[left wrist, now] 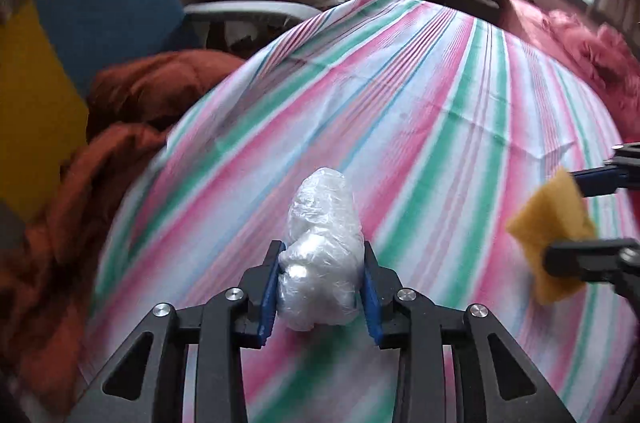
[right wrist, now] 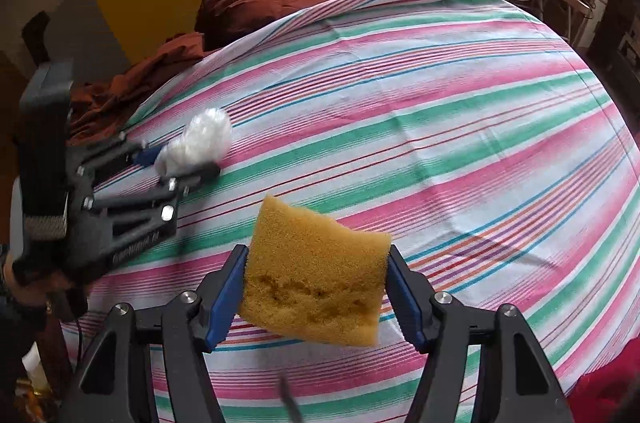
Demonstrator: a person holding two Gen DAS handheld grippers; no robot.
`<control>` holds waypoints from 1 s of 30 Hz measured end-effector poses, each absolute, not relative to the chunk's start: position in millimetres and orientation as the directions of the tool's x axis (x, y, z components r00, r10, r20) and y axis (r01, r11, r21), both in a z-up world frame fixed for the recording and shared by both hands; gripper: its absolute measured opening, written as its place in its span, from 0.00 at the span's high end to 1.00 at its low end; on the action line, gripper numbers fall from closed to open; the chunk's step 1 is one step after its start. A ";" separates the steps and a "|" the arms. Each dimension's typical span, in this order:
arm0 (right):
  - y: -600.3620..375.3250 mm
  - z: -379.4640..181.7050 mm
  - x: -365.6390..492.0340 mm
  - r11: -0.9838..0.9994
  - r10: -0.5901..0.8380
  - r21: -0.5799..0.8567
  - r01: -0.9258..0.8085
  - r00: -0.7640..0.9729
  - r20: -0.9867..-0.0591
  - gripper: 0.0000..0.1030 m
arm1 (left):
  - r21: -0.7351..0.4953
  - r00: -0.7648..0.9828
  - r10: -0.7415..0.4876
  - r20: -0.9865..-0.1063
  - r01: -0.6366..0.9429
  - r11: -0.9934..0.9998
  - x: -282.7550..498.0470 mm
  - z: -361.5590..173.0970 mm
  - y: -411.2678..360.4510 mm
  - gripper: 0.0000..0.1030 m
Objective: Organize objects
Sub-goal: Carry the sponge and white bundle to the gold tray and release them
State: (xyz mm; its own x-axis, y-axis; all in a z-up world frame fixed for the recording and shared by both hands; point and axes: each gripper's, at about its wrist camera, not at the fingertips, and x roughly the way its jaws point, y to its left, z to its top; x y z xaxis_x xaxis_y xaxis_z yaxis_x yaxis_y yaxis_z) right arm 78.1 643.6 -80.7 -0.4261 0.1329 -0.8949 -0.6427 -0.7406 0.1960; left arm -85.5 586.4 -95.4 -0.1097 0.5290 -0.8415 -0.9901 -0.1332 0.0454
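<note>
So far both items are only picked up: the left gripper clamps a crumpled clear plastic bundle and the right gripper a yellow rectangular foam sponge above the striped cloth, with placing still ahead.

Two tongs: the left tongs and the right tongs. One plastic wad and one yellow sponge, both over the one striped sheet. One orange blanket beside the sheet.
</note>
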 end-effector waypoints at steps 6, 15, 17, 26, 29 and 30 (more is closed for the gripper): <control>623.5 -84.5 62.6 -0.816 0.077 0.194 -0.545 -0.434 -0.898 0.35 | -0.035 -0.135 0.495 -0.859 -0.947 -0.319 -77.0 -94.2 528.4 0.66; 593.3 -80.8 50.7 -0.895 0.037 0.180 -0.409 -0.469 -0.882 0.35 | -0.077 -0.224 0.469 -0.854 -0.837 -0.541 -30.2 -91.7 438.5 0.66; 587.7 -81.2 47.5 -0.906 0.033 0.172 -0.387 -0.470 -0.882 0.35 | -0.075 -0.259 0.469 -0.844 -0.810 -0.581 -19.2 -91.8 415.9 0.66; 566.9 -86.0 38.1 -0.941 0.049 0.109 -0.320 -0.449 -0.892 0.35 | -0.061 -0.353 0.493 -0.795 -0.762 -0.645 -1.0 -98.4 371.7 0.66; 565.9 -88.3 38.3 -0.943 0.054 0.099 -0.317 -0.441 -0.896 0.35 | -0.039 -0.379 0.503 -0.777 -0.769 -0.639 4.0 -101.3 371.1 0.66; 566.2 -89.6 37.9 -0.943 0.055 0.097 -0.318 -0.436 -0.898 0.35 | -0.040 -0.380 0.505 -0.775 -0.768 -0.639 4.2 -101.3 371.0 0.66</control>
State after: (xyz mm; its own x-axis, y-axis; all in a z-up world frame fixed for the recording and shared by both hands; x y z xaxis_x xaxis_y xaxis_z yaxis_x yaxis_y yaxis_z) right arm 37.9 566.2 -89.6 -0.4363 0.0552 -0.8981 -0.3183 -0.9431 0.0966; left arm 4.2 371.0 -101.3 -0.3804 0.5052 -0.7746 -0.7678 -0.6395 -0.0400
